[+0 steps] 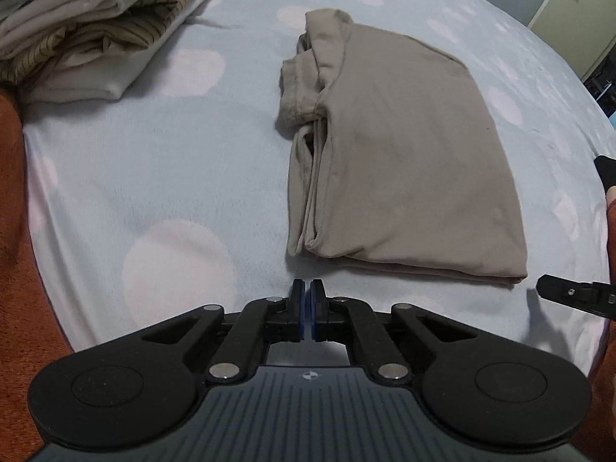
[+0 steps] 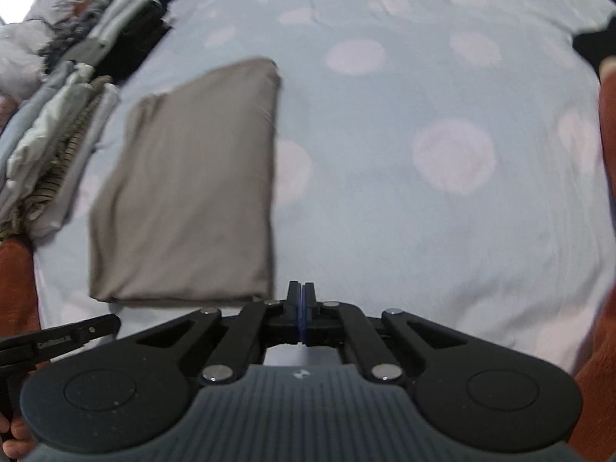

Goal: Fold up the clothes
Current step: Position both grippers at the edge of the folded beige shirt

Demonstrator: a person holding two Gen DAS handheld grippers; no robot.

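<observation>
Both claws are closed on nothing: the left claw [image 1: 307, 290] and the right claw [image 2: 301, 294] each show their blue pads pressed together just above the bed [image 1: 173, 177]. One beige garment [image 1: 392, 154] lies already folded into a flat packet on the spotted sheet, just ahead of the claws. Seen from the left wrist it sits ahead and to the right, its layered edges facing left. Seen from the right wrist it sits ahead and to the left. So it lies between the two, its near short edge towards them and its long axis running away. Neither claw looks clearly nearer. Farther off on the left, one pile of folded clothes [image 1: 88, 27] rests apart from the garment. Whether this packet wants another fold or a move onto the pile, I cannot settle.
</observation>
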